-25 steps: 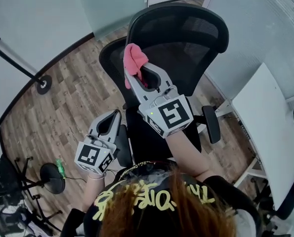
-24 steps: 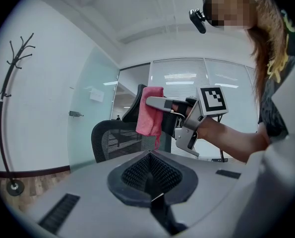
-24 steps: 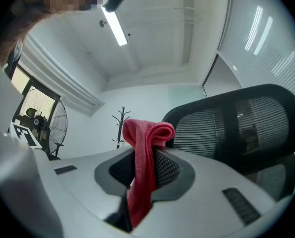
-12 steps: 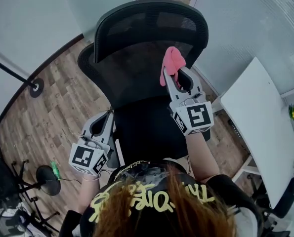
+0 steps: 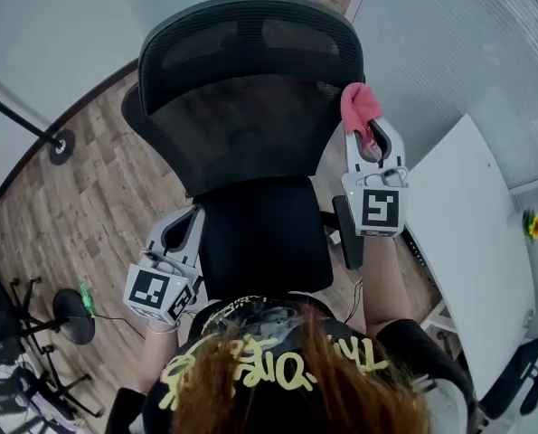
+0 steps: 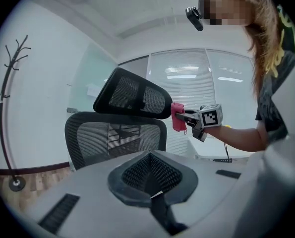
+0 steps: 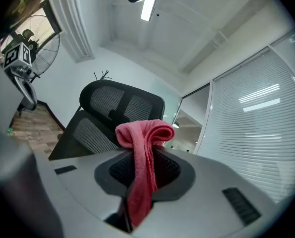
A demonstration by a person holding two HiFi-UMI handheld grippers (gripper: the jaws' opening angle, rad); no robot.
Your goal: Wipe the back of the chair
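Gripping a pink cloth (image 7: 139, 155) tight between closed jaws, the right gripper (image 5: 367, 132) sits at the right edge of the chair back (image 5: 241, 129), below the headrest (image 5: 250, 34); contact with the mesh is unclear. The left gripper (image 5: 187, 227) is closed on nothing, low beside the seat (image 5: 264, 238). Judgement: press the cloth's folded bulge flat on the mesh, keep the jaw tips off it, and wipe leftward in overlapping passes. Use light pressure, since the chair may swivel.
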